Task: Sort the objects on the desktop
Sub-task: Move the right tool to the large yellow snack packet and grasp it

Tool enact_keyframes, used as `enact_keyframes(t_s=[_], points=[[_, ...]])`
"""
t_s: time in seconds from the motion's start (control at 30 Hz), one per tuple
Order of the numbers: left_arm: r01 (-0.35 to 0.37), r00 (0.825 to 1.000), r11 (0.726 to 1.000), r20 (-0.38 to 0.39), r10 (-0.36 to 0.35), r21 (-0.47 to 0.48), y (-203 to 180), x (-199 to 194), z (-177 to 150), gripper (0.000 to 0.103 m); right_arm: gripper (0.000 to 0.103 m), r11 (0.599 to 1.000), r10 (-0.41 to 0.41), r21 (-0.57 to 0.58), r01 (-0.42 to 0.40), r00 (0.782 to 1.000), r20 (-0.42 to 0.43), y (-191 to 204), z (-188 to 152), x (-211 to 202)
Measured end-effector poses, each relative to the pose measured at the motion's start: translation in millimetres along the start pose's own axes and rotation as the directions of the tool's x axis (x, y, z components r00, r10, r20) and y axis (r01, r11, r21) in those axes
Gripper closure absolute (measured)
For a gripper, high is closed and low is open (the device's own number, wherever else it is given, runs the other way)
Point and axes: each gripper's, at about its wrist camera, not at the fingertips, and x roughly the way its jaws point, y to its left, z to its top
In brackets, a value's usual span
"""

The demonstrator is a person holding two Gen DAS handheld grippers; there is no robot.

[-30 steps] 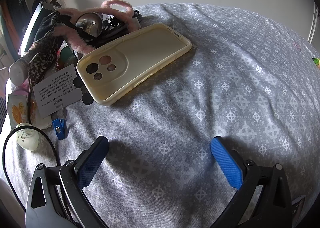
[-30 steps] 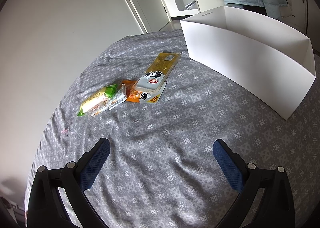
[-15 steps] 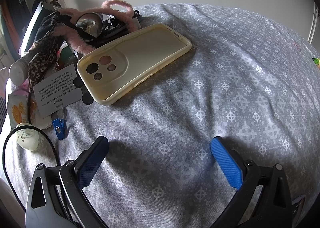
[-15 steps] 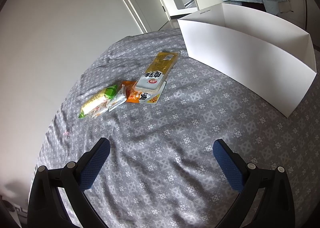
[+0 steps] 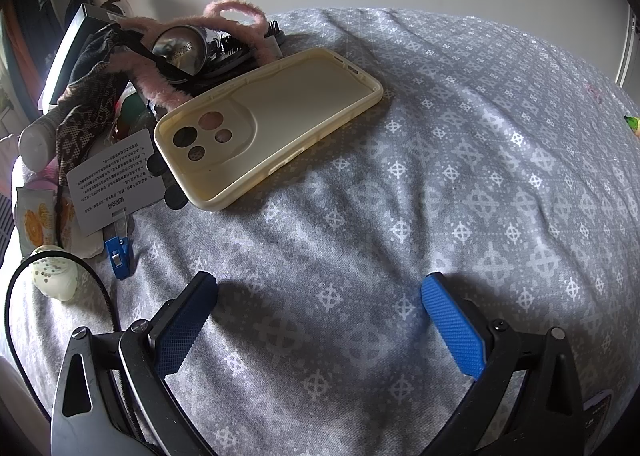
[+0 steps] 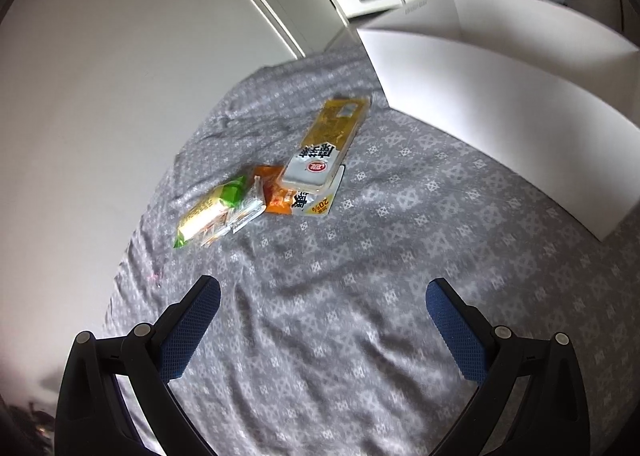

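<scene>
Over the last second our left hand-held gripper (image 5: 318,298) has not shifted: it hangs low over the grey patterned bed (image 5: 460,175), jaws spread wide and empty, with the same view as before. The cream phone case (image 5: 264,123) lies open side up just ahead of it, toward the bed's far left part, its camera end touching the heap of odds and ends at the left edge: a pink fluffy headband (image 5: 160,83), a printed card (image 5: 116,179), a blue clip (image 5: 119,256) and a small speckled ball (image 5: 54,276).

What has changed is on the right. Our right hand-held gripper (image 6: 320,298), also wide and empty, has moved in and tipped toward the snacks, which now sit larger in its view; the blur suggests it is in motion. The long yellow and white packet (image 6: 326,151) lies on an orange sachet (image 6: 276,195), with a green wrapped snack (image 6: 212,211) just beside them, all near the bed's far edge by the wall. The white box (image 6: 500,127) stands open near them at the right.

We judge the sorting has barely begun: no item is held, and we cannot see the box floor. The right side looks set to pick first, probably from the snack group; the stacked, slippery wrappers may slide when pinched.
</scene>
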Motion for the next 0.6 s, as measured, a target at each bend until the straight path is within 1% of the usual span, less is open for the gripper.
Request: enact_keyframes(t_s=[0.07, 0.13, 0.2, 0.4, 0.47, 0.6], points=[[0.000, 1.000, 1.000, 0.000, 0.000, 0.000, 0, 0, 0, 0.000, 0.000, 0.999, -0.022, -0.035, 0.021, 0.999, -0.023, 5, 16, 10], [0.000, 1.000, 1.000, 0.000, 0.000, 0.000, 0, 0, 0, 0.000, 0.000, 0.994, -0.062, -0.093, 0.058, 0.998, -0.032, 14, 33, 22], [0.000, 1.000, 1.000, 0.001, 0.000, -0.001, 0, -1, -1, 0.000, 0.000, 0.989, -0.081, -0.128, 0.076, 0.996, -0.039, 20, 49, 35], [-0.006, 1.000, 1.000, 0.006, 0.006, 0.000, 0, -1, -1, 0.000, 0.000, 0.982, -0.147, -0.130, 0.139, 0.988, -0.052, 29, 89, 89], [-0.011, 1.000, 1.000, 0.009, 0.011, 0.000, 0, 0, 0, 0.000, 0.000, 0.974, -0.182, -0.149, 0.171, 0.981, -0.061, 35, 101, 112], [-0.017, 1.000, 1.000, 0.016, 0.017, 0.001, -3, 3, 0, 0.000, 0.000, 0.965, -0.241, -0.129, 0.230, 0.967, -0.078, 38, 119, 150]])
